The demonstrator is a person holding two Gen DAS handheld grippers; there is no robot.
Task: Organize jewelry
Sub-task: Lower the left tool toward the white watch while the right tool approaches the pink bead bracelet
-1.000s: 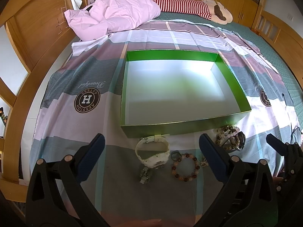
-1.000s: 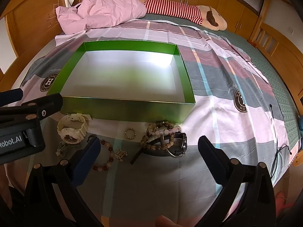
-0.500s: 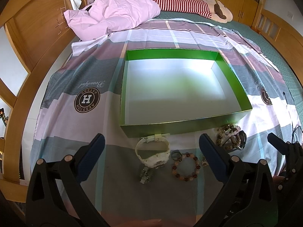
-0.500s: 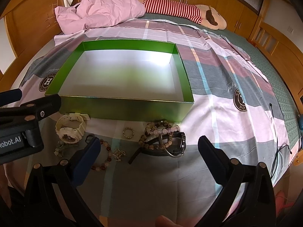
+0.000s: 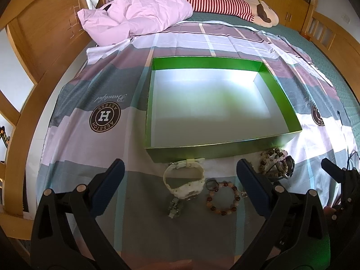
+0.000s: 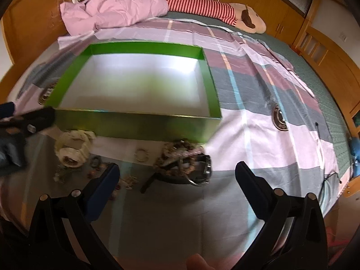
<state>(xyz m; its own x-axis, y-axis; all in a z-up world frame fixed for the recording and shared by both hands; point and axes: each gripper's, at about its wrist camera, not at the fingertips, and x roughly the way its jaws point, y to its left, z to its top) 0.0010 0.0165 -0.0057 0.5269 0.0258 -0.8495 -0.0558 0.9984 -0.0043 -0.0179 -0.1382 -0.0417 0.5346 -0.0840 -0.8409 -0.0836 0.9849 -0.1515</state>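
Both tongs were spread wide and held nothing. The left gripper (image 5: pixel 178 173) hung over the bedsheet (image 5: pixel 67 148) just short of the green box (image 5: pixel 220 149), its fingers either side of the white watch (image 5: pixel 184 181), not touching it. The right gripper (image 6: pixel 177 176) hung near the box's front right corner, in a blurred view. All the jewelry lay on the sheet along the box's front wall. The white watch lay against that wall. Just beyond it from the box sat a small metal charm (image 5: pixel 174 209), and beside the charm a beaded bracelet (image 5: pixel 222 199). A heap of bead bracelets and a dark watch (image 6: pixel 184 163) lay at the front right corner. The box held nothing.
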